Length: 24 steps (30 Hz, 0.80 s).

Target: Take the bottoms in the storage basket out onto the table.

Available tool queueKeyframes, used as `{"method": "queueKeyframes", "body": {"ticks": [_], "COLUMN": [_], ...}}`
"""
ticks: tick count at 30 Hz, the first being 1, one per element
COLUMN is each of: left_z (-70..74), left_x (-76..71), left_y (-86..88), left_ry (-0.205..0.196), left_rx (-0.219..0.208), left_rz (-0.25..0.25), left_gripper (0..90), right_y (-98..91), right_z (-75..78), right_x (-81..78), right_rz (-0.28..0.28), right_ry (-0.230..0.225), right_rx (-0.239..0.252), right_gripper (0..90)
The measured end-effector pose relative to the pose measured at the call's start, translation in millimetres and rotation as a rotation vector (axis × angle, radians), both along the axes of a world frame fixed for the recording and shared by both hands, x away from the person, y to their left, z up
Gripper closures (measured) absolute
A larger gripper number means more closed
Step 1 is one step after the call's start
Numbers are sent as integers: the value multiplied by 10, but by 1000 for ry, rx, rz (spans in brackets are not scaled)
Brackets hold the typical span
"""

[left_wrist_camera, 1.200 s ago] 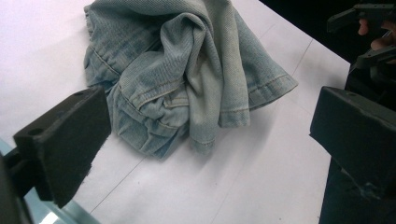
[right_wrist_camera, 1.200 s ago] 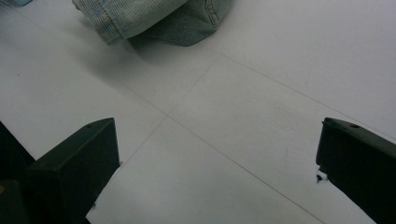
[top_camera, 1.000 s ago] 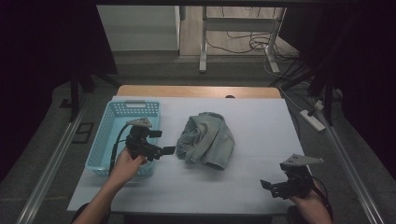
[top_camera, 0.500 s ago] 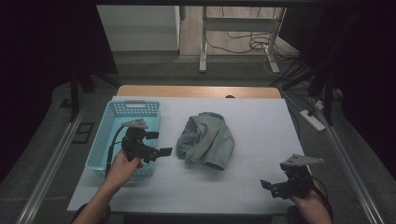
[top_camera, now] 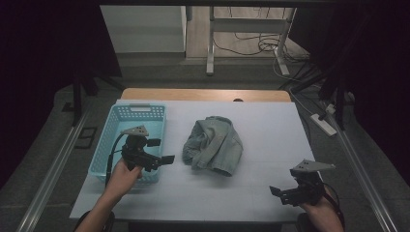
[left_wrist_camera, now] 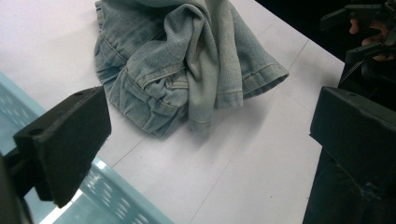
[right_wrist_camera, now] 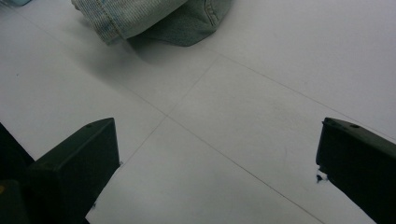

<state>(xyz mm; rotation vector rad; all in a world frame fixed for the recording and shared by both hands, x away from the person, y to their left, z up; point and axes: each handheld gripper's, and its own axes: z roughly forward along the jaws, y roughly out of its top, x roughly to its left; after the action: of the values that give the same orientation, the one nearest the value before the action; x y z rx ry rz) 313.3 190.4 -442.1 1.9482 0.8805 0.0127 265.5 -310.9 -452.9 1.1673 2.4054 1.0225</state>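
A crumpled pair of light blue jeans (top_camera: 212, 143) lies in a heap at the middle of the white table (top_camera: 270, 125). My left gripper (top_camera: 162, 151) hovers open above the right rim of a light blue plastic basket (top_camera: 126, 126), its jaws pointing at the jeans (left_wrist_camera: 187, 70) a short way off. Nothing sits between its jaws. My right gripper (top_camera: 276, 193) is open and empty near the front right edge, low over bare table. A cuff of the jeans (right_wrist_camera: 140, 18) shows far ahead of it.
The basket stands at the table's left side, its blue rim (left_wrist_camera: 116, 200) just under my left gripper. Faint seam lines cross the white tabletop (right_wrist_camera: 224, 107). A wooden strip (top_camera: 203, 94) edges the far side; cables and a power strip (top_camera: 323, 123) lie on the floor beyond.
My left gripper has drifted slightly downward and toward the table's front, staying over the basket's right rim. The right gripper and the jeans have held still.
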Motion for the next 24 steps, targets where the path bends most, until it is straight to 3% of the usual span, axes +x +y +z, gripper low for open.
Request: {"method": "queueKeyframes", "body": {"ticks": [24], "left_z": [-10], "left_x": [-153], "left_y": [166], "left_ry": [5], "left_rx": [-15], "left_rz": [29], "left_gripper": [0], "right_y": [3], "right_z": [-1], "right_x": [0], "right_rz": [-2], "right_ry": [2], "right_rx": [-1], "right_gripper": [0]}}
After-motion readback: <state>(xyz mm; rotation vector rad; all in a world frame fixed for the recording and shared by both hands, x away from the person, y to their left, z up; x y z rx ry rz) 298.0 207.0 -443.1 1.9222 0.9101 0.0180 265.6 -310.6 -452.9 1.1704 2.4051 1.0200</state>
